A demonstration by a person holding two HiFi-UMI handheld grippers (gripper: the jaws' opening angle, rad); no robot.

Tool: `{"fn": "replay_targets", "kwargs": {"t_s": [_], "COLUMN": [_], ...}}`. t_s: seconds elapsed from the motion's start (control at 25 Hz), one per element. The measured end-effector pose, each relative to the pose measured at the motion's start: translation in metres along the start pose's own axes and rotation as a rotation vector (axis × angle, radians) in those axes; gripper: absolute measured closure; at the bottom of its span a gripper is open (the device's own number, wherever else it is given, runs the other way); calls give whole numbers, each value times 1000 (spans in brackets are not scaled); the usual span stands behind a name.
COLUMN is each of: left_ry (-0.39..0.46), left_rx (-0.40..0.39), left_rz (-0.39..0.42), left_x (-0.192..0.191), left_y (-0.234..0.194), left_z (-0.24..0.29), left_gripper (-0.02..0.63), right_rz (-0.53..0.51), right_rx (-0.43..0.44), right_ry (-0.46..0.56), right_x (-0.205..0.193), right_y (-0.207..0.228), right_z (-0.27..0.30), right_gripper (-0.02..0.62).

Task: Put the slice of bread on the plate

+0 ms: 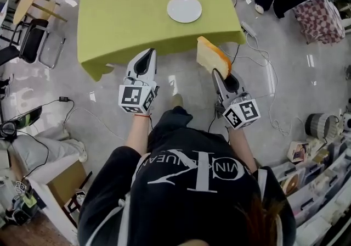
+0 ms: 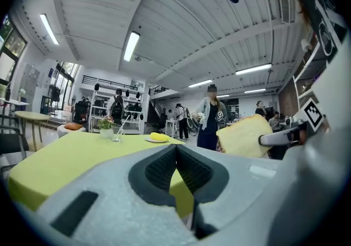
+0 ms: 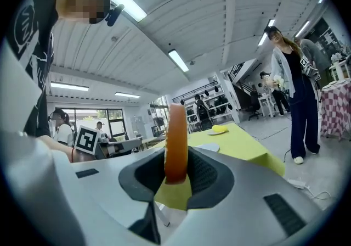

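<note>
1. The right gripper clamps the bread, which stands upright between its jaws.
2. The left gripper has its jaws together, with nothing between them.
3. Both hover just off the table's near edge, the bread by its near right corner.
4. The plate lies near the right edge.

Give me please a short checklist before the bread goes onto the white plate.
1. Bread slice clamped in the right gripper: ok.
2. White plate bare: ok.
3. Slice above the plate: not ok, it is only at the green table's near edge.
4. Table surface between slice and plate free of objects: ok.
5. Left gripper shut, empty, beside the right one: ok.
6. Slice not crushed by the grip: cannot tell.
</note>
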State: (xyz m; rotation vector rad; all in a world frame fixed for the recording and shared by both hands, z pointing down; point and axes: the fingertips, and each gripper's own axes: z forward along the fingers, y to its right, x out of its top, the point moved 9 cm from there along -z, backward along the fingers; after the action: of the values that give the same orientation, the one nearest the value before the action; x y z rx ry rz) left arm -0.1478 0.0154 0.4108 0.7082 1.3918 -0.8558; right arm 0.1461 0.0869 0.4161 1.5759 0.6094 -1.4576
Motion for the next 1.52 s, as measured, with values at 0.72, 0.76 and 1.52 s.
{"fn": "replay_targets", "kwargs": {"t_s": [0.72, 0.76, 1.52], "left_ry": [-29, -28, -45], "left_rx": [-42, -43, 26], "left_rz": [-64, -62, -61], "left_x": [-15, -15, -7], "left_y": [-61, -62, -117], "left_z": [64, 66, 144], "left_gripper": [595, 595, 595], "right_rz": [38, 33, 189], "right_rx": [-16, -12, 104], "right_ry": [-39, -40, -168], "right_x": [6, 8, 13], "right_y": [23, 26, 90], "right_z": [82, 85, 208], "right_gripper": [500, 500, 499]}}
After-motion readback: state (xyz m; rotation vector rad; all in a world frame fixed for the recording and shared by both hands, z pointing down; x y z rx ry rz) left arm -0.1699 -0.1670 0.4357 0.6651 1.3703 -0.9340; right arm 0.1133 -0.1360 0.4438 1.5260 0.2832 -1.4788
